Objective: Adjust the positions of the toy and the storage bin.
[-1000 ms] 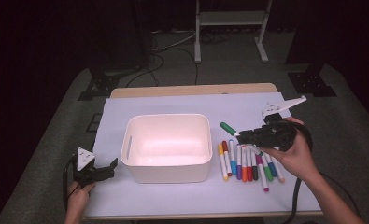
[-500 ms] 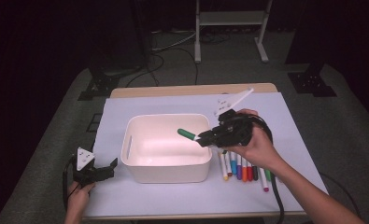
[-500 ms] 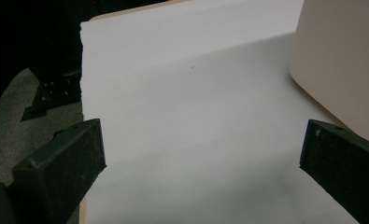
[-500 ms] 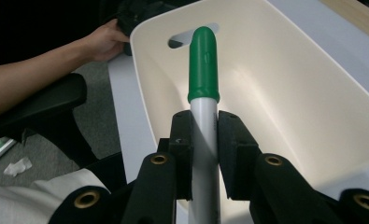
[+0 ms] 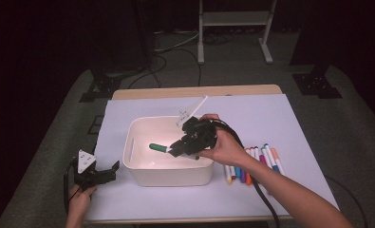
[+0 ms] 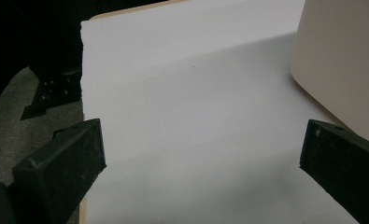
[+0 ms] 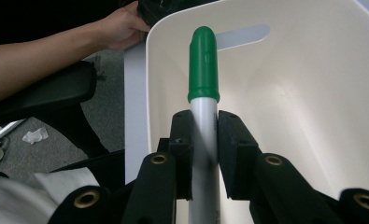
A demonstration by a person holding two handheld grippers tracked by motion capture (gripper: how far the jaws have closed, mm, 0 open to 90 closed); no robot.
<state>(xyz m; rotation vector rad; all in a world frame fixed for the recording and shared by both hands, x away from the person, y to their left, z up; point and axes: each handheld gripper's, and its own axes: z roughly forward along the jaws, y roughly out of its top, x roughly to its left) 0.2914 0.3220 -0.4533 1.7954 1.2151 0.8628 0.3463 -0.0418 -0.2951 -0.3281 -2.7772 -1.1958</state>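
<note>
I hold right gripper (image 5: pixel 173 151) jaws clenched on green marker (image 7: pixel 203 65) over white bin (image 5: pixel 142 174), probably mid-counter; left gripper (image 5: pixel 107 170) jaws released near counter's left edge.

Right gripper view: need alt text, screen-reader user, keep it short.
The right gripper is shut on a green-capped marker with a white barrel, the cap pointing ahead into a white plastic bin. The bin's handle slot shows just behind the cap. At upper left, beyond the bin's rim, the person's other hand rests by the table edge.
</note>
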